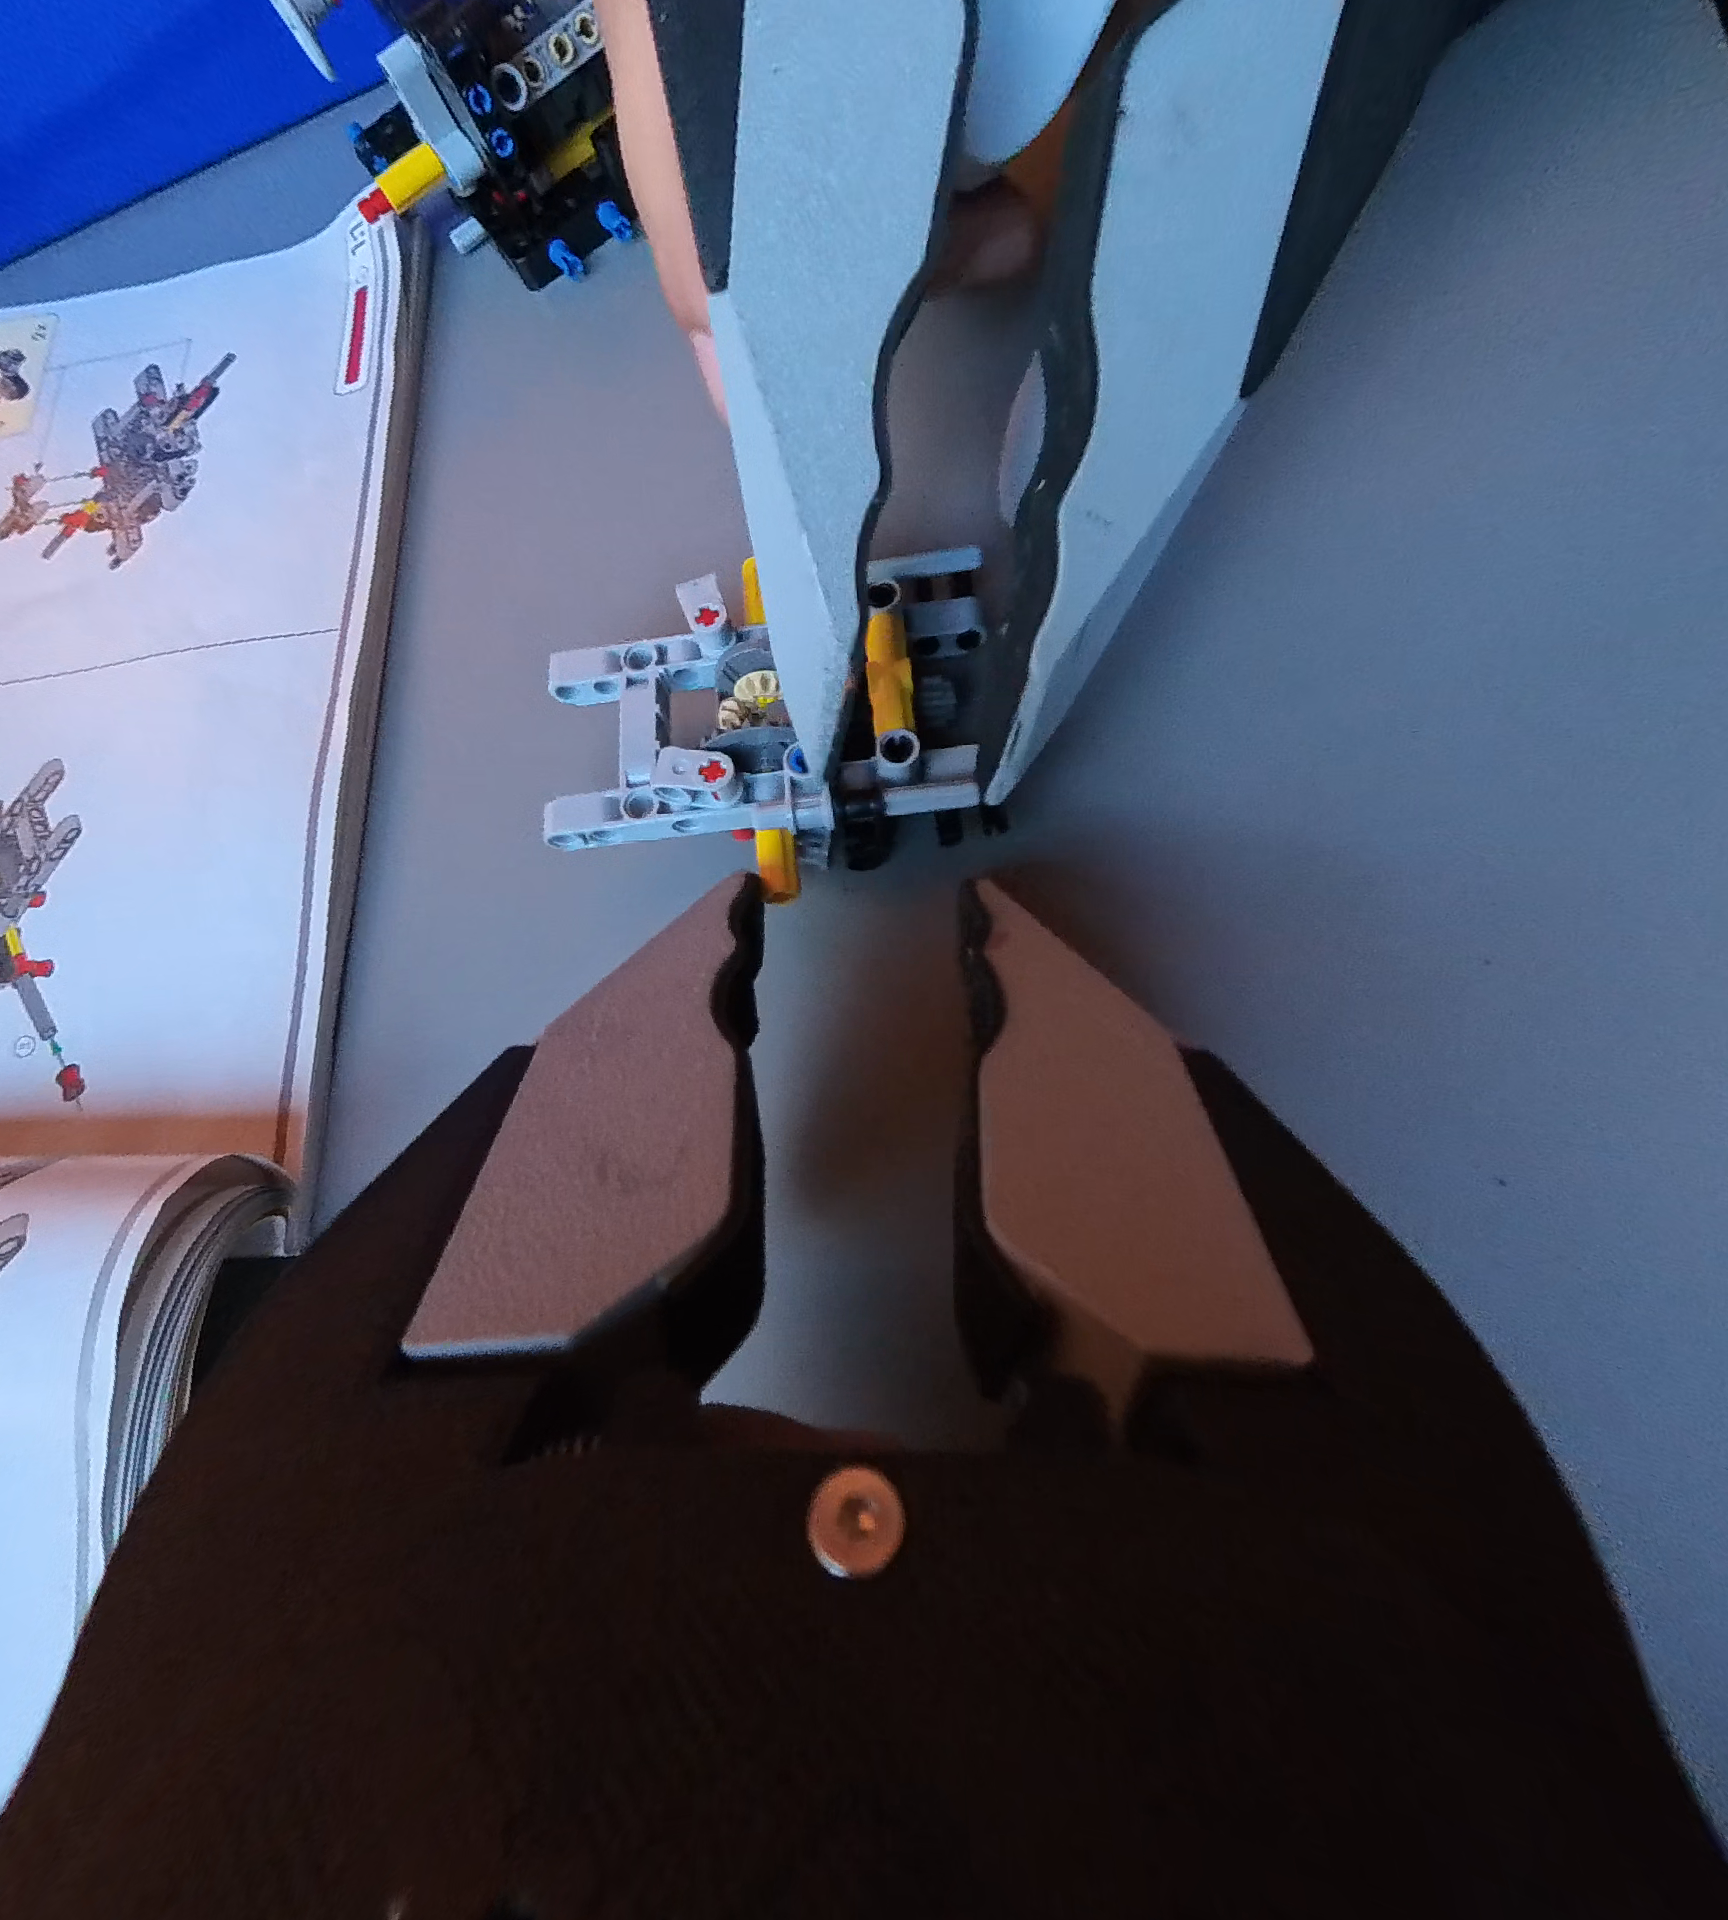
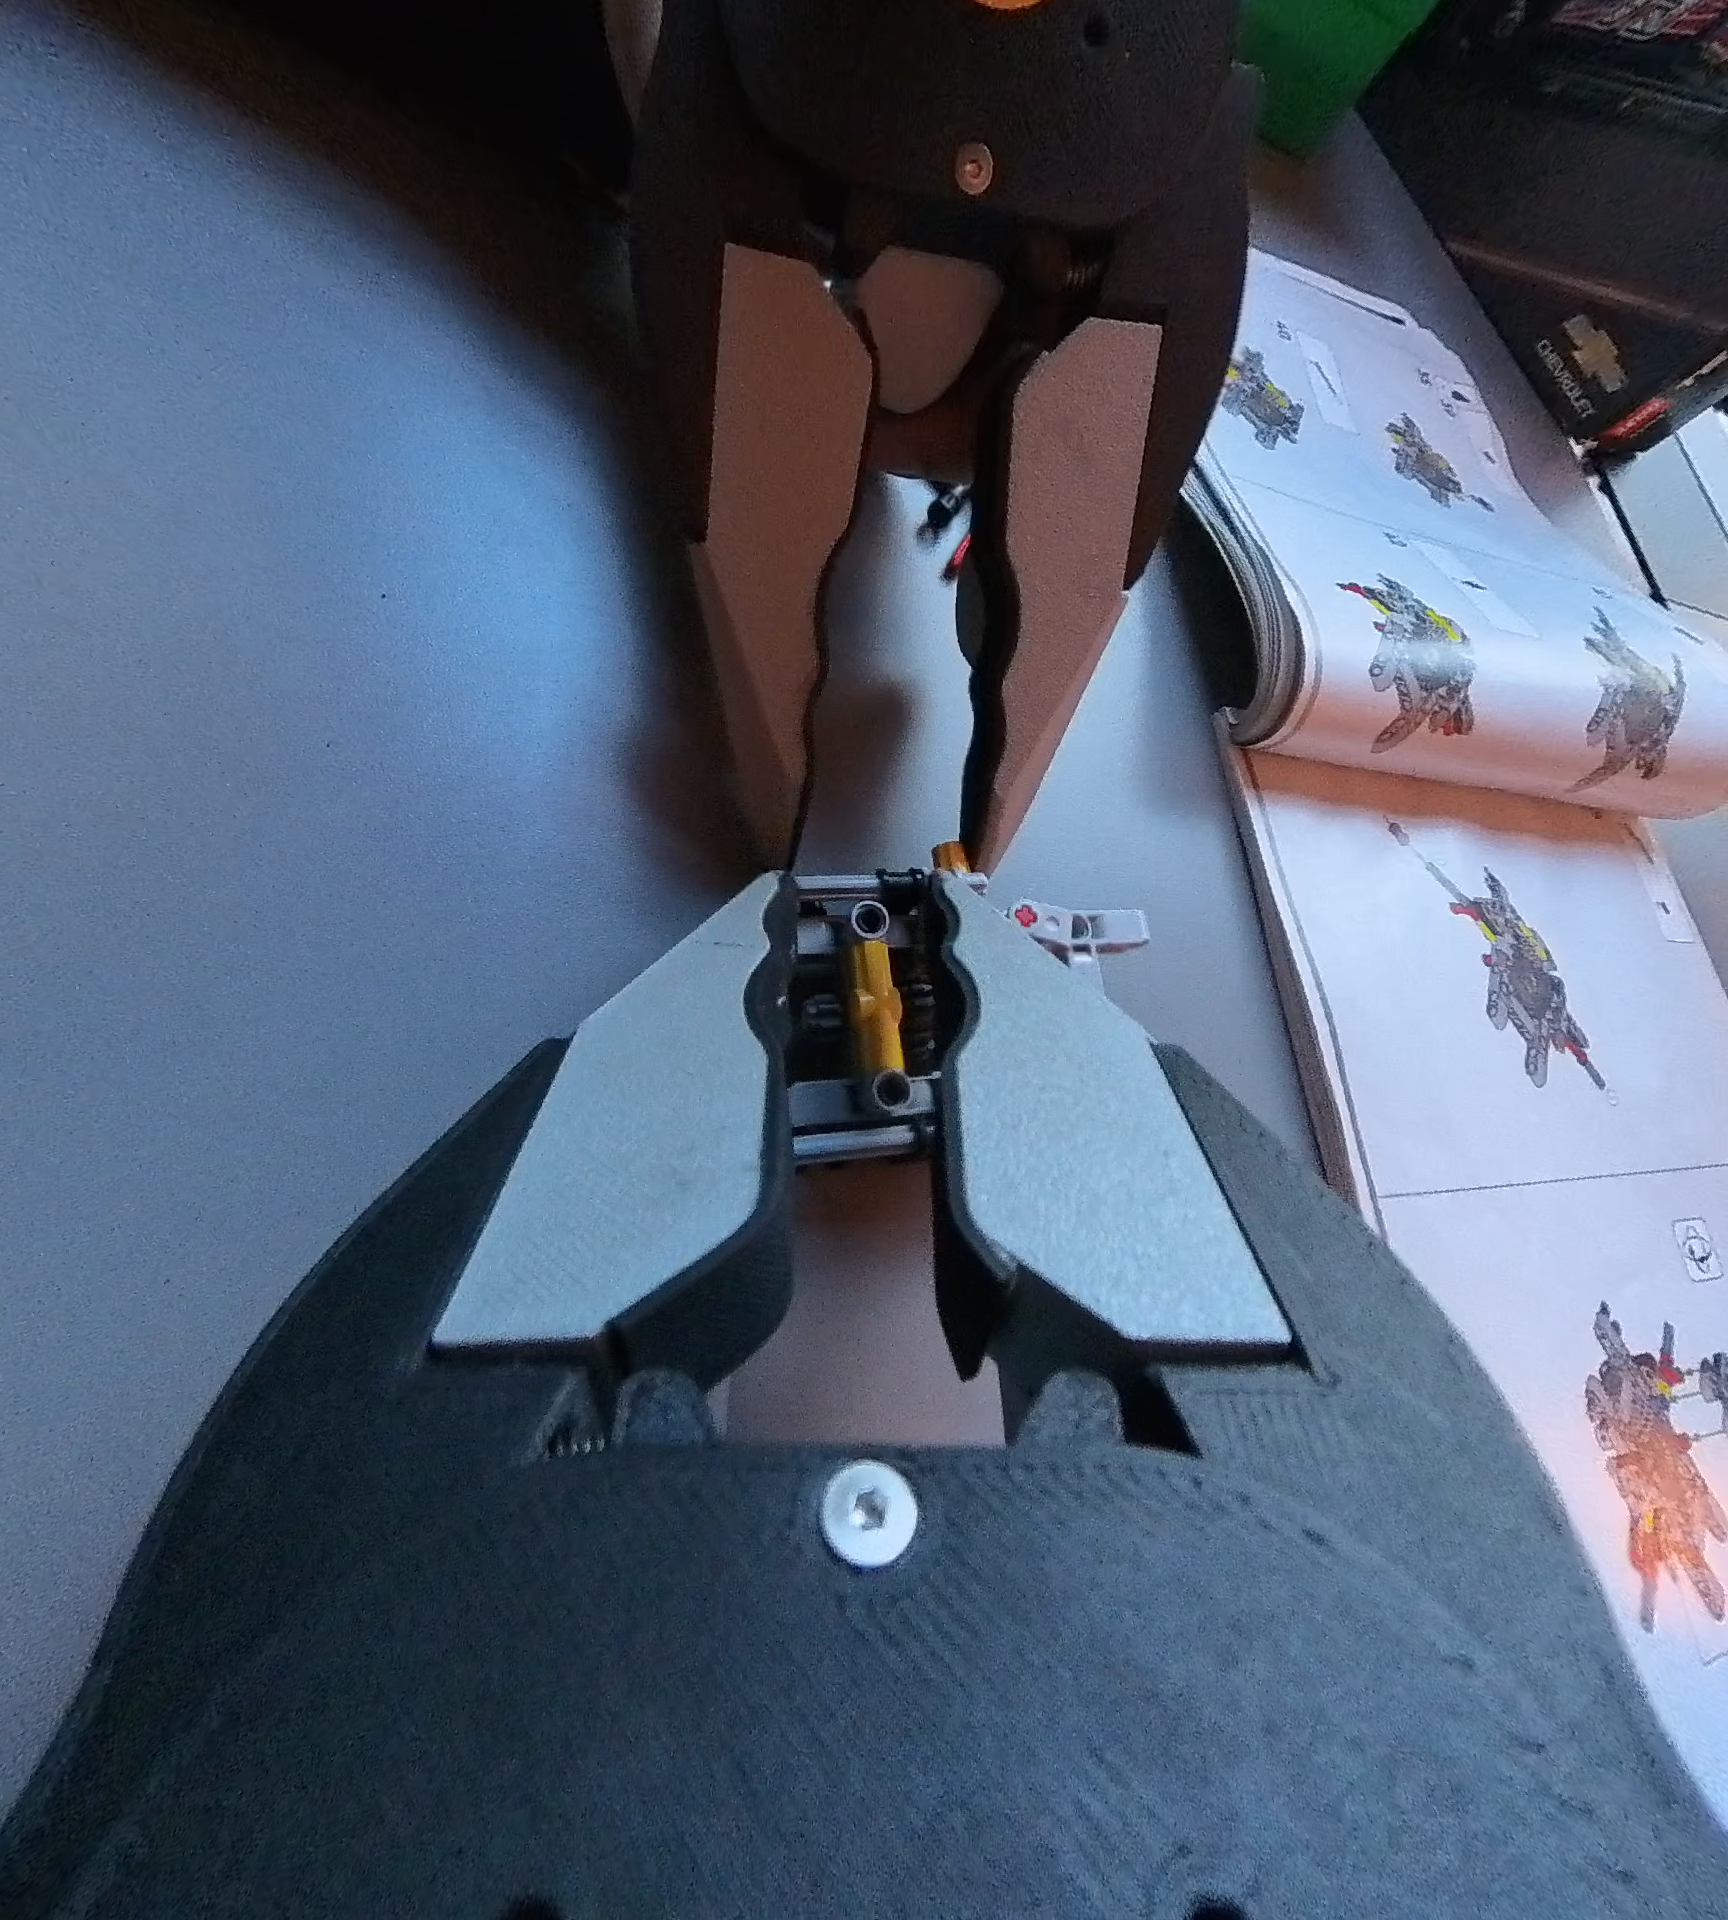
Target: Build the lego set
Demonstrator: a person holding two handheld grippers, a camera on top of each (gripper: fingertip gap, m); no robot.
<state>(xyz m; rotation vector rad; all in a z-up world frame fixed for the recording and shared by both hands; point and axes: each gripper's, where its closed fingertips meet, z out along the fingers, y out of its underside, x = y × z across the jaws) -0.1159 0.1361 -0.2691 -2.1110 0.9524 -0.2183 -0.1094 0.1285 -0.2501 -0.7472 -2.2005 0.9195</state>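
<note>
Grey tabletop [image 2: 268,623] bears open instruction booklet [image 2: 1462,1039] beside brick assembly [image 2: 875,1013].

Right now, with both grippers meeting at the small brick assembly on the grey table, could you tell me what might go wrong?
1. The left gripper is open, one fingertip right beside the protruding yellow axle; a nudge could twist the grey, black and yellow brick assembly.
2. The right gripper clamps only one end of the assembly; the light grey beam frame overhangs and might lever loose.
3. The opposed jaws stand close and could collide.
</note>
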